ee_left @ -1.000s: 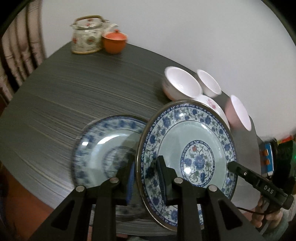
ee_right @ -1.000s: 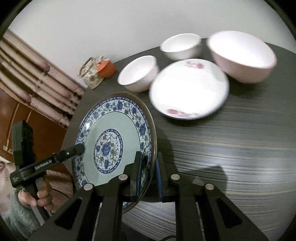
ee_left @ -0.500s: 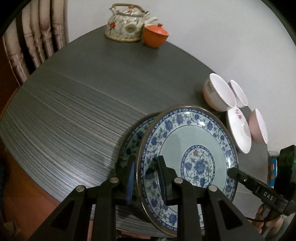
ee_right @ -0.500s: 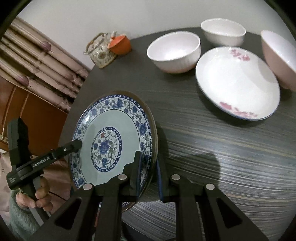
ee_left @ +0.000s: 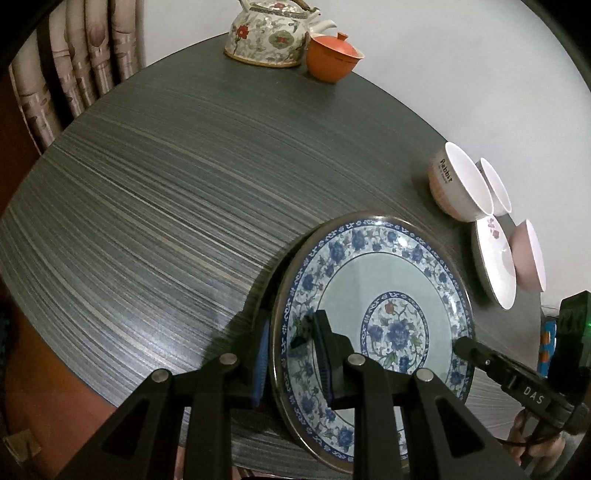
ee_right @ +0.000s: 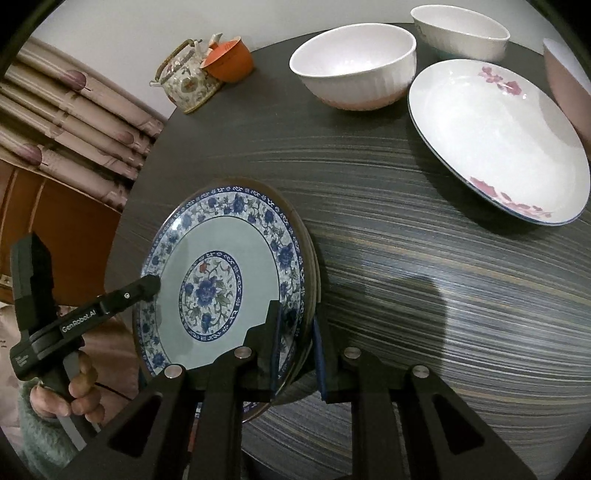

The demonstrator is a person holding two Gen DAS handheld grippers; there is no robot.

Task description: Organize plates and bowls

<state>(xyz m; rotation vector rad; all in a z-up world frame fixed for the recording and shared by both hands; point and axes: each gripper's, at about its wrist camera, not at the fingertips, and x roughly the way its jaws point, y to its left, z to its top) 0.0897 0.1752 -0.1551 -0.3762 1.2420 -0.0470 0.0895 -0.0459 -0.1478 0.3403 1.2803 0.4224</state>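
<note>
A blue floral plate (ee_left: 373, 295) (ee_right: 221, 273) is held by both grippers at opposite rims. It lies on a second plate of the same pattern, whose rim edge (ee_right: 312, 266) shows just under it in the right wrist view. My left gripper (ee_left: 291, 354) is shut on the plate's rim. My right gripper (ee_right: 297, 343) is shut on the opposite rim. A white plate with pink flowers (ee_right: 495, 136) (ee_left: 493, 269), two white bowls (ee_right: 354, 66) (ee_right: 461, 33) and a pink bowl (ee_left: 528, 254) stand at the far side.
A floral teapot (ee_left: 269, 33) and an orange lidded cup (ee_left: 332, 55) stand at the far edge of the dark striped table (ee_left: 166, 184). A curtain (ee_right: 74, 110) hangs beyond the table's edge. The white bowl reads "Rabbit" (ee_left: 458, 184).
The held plate has come down over the second blue plate, which now is almost wholly covered. Both grippers moved with it, staying shut on its rim.
</note>
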